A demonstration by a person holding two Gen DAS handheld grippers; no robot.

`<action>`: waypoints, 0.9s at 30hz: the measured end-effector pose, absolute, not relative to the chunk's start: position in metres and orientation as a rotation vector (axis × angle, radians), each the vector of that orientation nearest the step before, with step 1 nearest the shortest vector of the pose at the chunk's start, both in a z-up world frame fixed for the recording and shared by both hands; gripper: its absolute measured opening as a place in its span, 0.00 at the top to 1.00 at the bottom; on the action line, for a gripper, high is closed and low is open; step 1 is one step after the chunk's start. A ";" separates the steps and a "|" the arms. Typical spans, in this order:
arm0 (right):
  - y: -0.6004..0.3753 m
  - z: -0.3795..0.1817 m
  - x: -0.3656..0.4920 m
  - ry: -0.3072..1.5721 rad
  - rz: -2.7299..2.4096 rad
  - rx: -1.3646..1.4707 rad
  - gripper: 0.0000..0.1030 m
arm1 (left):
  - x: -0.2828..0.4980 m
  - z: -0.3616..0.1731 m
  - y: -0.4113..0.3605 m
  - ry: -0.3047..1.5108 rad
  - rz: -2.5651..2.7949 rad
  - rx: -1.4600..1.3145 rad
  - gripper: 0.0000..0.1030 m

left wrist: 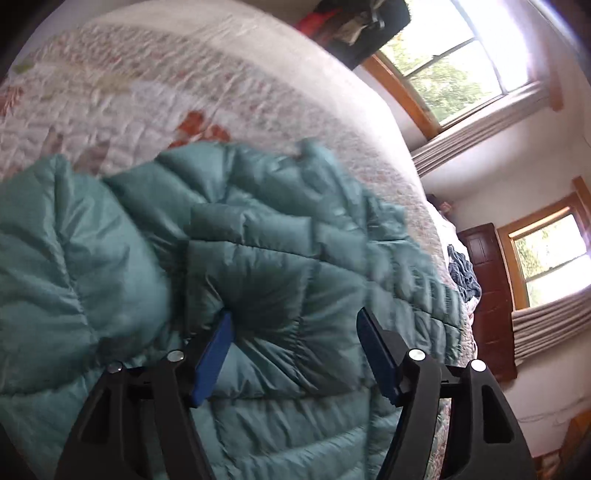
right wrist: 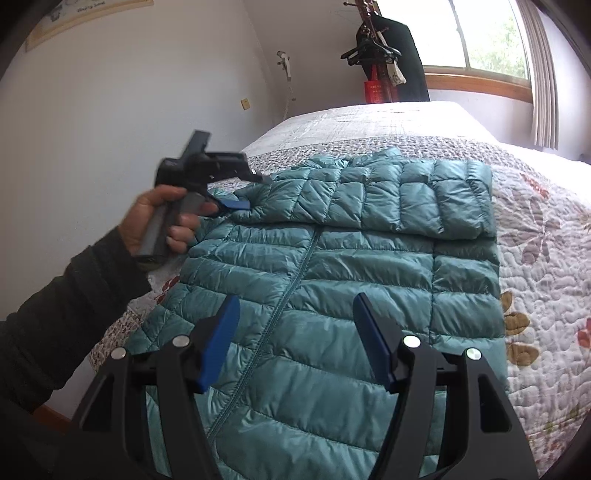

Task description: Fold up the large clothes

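A teal puffer jacket [right wrist: 332, 295] lies zipper-up on the bed, with one sleeve [right wrist: 399, 195] folded across its upper part. My right gripper [right wrist: 295, 302] hovers open above the jacket's lower front, straddling the area right of the zipper. A hand [right wrist: 159, 218] holds my left gripper [right wrist: 245, 192] at the jacket's far left shoulder edge. In the left wrist view the left gripper [left wrist: 293, 325] is open over the jacket [left wrist: 258, 240], and its left fingertip [left wrist: 223, 328] presses into the puffy fabric. The picture there is blurred.
A floral quilt [right wrist: 535, 258] covers the bed. A coat stand with hangers and dark clothes [right wrist: 384, 48] stands beyond the bed by a window [right wrist: 487, 33]. A white wall [right wrist: 110, 92] lies on the left. A pile of dark clothes [left wrist: 463, 273] and a brown door [left wrist: 491, 295] show past the bed.
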State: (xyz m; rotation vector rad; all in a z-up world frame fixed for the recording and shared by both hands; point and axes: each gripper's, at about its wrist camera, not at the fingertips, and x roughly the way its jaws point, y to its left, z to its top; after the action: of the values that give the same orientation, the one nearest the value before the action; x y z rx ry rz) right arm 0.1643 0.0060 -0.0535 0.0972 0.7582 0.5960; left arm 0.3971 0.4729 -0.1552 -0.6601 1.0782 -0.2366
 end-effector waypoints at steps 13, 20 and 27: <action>0.017 -0.027 0.228 0.785 0.610 -0.035 0.28 | 0.250 -0.110 0.626 0.795 -0.189 -0.927 0.08; 0.052 -0.044 0.309 0.854 0.612 -0.008 0.28 | 0.151 -0.161 0.695 0.847 0.075 -1.105 0.08; 0.089 -0.054 0.332 0.900 0.683 0.093 0.28 | 0.116 -0.186 0.741 0.775 0.276 -1.141 0.09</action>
State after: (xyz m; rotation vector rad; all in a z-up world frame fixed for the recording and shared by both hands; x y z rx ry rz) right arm 0.3316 0.0891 -0.0541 0.0929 0.8996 0.6834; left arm 0.1156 0.7411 -0.1860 -1.1413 0.7745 0.2759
